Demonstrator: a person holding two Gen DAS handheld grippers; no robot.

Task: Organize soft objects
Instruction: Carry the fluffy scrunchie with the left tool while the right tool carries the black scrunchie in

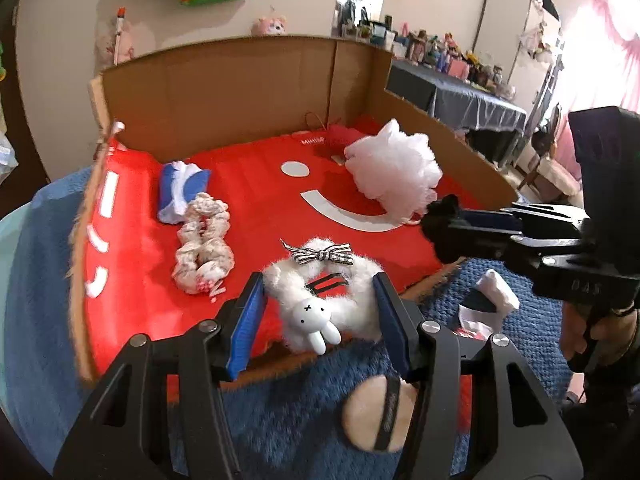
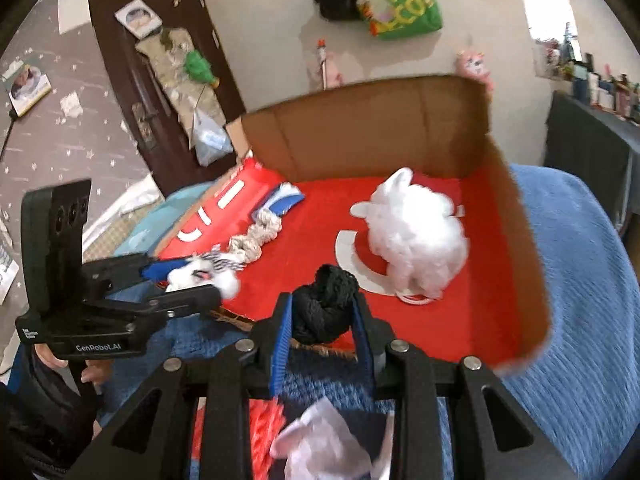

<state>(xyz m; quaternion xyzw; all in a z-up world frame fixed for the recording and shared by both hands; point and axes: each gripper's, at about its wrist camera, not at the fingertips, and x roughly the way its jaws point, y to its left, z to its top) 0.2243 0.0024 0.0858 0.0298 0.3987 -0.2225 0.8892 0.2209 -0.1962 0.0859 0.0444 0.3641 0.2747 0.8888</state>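
surface: a surface under a blue textured blanket (image 1: pixel 280 420)
cardboard box: open box (image 1: pixel 240 92) with a red liner, lying on the blanket and filling the view from 9 to 2 o'clock
powder puff: round beige puff (image 1: pixel 374 416) on the blanket at 6 o'clock
white cloth: crumpled piece (image 1: pixel 494 294) on the blanket at 4 o'clock, just beside the box's near edge

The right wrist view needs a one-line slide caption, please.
Right gripper carries a black scrunchie over the red-lined cardboard box near a white bath pouf.
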